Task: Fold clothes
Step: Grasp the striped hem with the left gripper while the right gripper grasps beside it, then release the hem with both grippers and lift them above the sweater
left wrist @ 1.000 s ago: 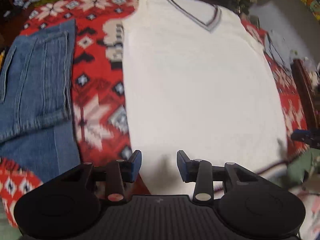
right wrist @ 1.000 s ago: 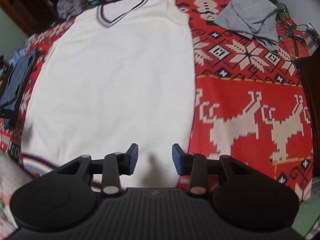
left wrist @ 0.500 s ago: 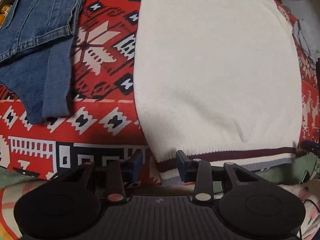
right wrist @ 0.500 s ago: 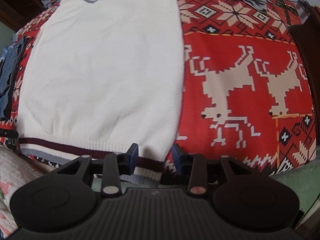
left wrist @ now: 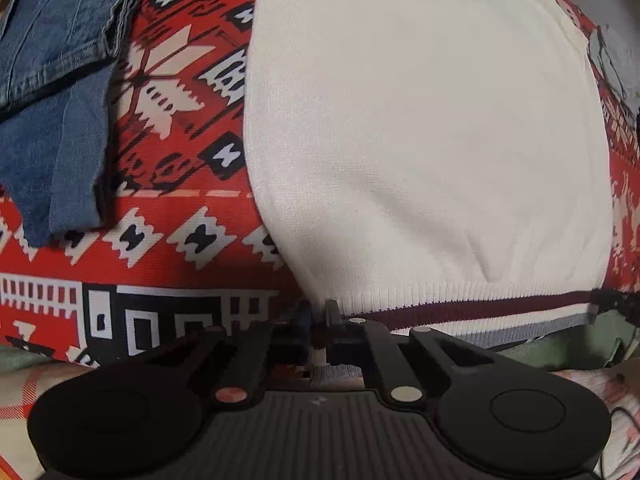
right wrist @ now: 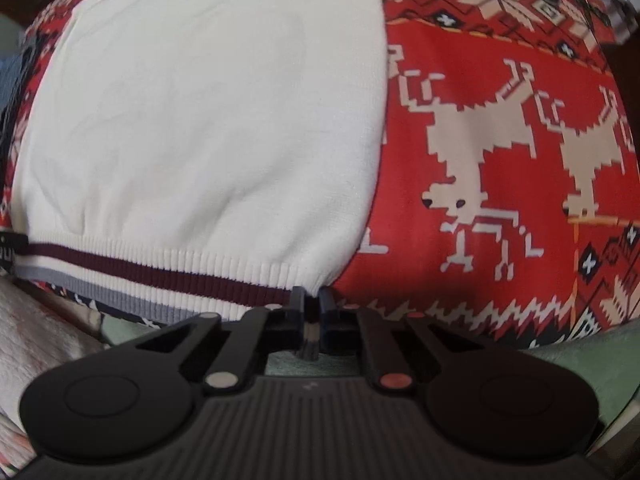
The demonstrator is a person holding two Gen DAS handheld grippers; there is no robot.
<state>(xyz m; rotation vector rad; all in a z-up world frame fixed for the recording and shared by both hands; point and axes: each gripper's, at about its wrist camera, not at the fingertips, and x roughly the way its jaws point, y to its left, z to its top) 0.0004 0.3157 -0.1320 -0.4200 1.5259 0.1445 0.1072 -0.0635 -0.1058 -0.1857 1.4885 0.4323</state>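
Observation:
A white knit vest with a maroon and grey striped hem lies flat on a red patterned blanket. It also shows in the right wrist view. My left gripper is shut on the hem's left corner. My right gripper is shut on the hem's right corner, with ribbed fabric pinched between the jaws. The vest's collar is at the far end, mostly out of view.
Folded blue jeans lie on the blanket to the left of the vest. The blanket with white deer figures stretches to the right. The blanket's near edge hangs over pale bedding below.
Both grippers have dropped from above the vest to its near hem. Their jaws have gone from open to shut on the two hem corners.

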